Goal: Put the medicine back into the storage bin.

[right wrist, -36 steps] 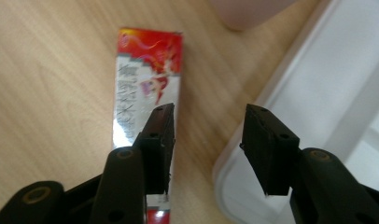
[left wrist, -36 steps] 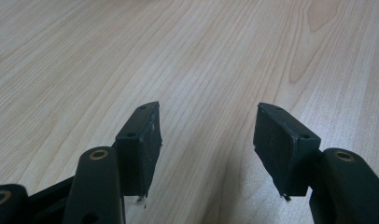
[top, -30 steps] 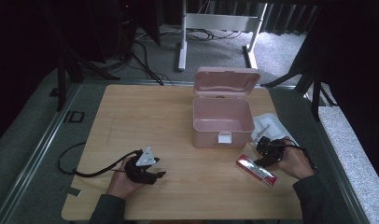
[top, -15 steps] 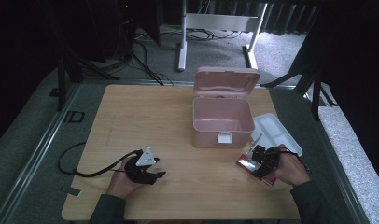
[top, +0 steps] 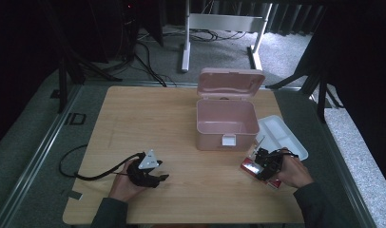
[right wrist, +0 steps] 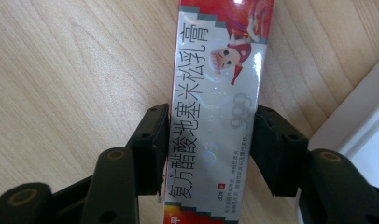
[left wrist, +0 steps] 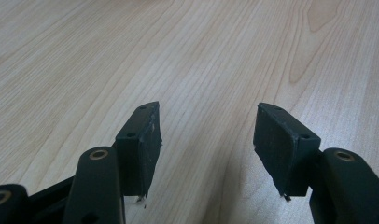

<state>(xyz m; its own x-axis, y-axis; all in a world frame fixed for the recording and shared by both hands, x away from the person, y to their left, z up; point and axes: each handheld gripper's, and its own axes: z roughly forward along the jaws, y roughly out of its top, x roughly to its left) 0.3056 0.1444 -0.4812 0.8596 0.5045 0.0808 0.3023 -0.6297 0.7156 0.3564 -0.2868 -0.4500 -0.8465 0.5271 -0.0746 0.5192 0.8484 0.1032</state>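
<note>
A long red and white ointment carton [right wrist: 220, 60] with printed characters lies flat on the wooden table [top: 148, 118], right of centre near the front. My right gripper [right wrist: 211, 144] straddles it; the jaws have just been closing and both pads now touch its long sides. From above, that gripper [top: 257, 164] covers the middle of the carton [top: 248, 166]. My left gripper [top: 163, 176] rests low at the front left. Its jaws [left wrist: 206, 135] stand apart with only bare wood between them.
An open pink plastic box [top: 226, 124] stands in the middle right with its lid [top: 231, 83] tipped back. A white tray [top: 284, 137] lies just right of it, close behind my right hand. A black cable [top: 82, 175] trails left from the left gripper.
My right gripper has come down and slightly left from beside the tray onto the carton, and its jaws now sit around it. The left gripper has not moved.
</note>
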